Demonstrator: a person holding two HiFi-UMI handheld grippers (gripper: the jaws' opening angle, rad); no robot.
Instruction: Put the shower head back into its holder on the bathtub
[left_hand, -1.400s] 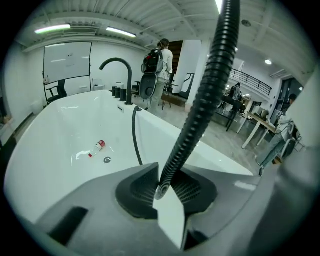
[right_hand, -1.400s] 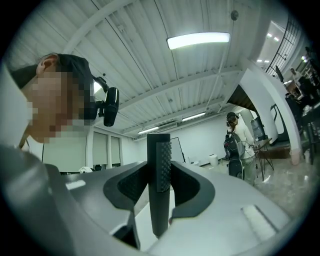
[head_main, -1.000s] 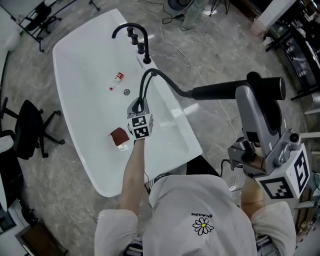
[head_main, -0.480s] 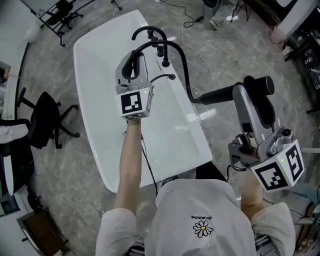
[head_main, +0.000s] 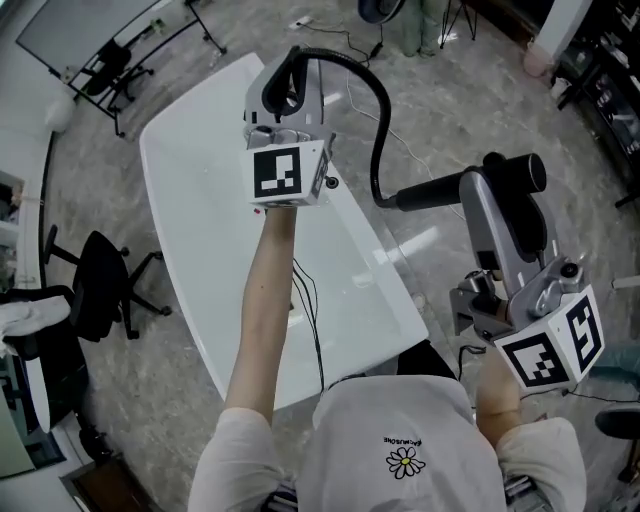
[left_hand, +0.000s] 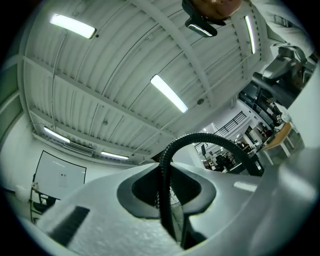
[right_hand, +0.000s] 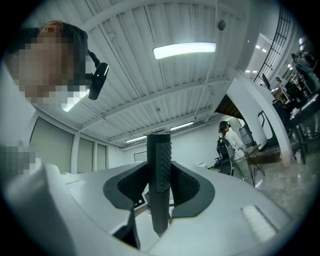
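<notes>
The white bathtub (head_main: 190, 160) lies below me, running toward the far left. My left gripper (head_main: 290, 78) is raised high over the tub's far end and shut on the black ribbed hose (head_main: 378, 110); in the left gripper view the hose (left_hand: 210, 141) arches up out of the left gripper (left_hand: 167, 192) toward the ceiling. The hose curves right to the black stick-shaped shower head (head_main: 440, 190). My right gripper (head_main: 503, 188) is shut on it beside the tub, and its textured shower head (right_hand: 159, 160) stands upright in the right gripper (right_hand: 159, 192). The holder is hidden behind the left gripper.
A black office chair (head_main: 100, 290) stands left of the tub. A thin black cable (head_main: 312, 320) hangs by my left arm over the tub. Cables trail on the grey floor (head_main: 420, 90) beyond the tub, with racks and stands around the room's edges.
My left gripper has risen from down inside the tub to high above its far end, tilting upward and carrying the hose. The right gripper has shifted only a little.
</notes>
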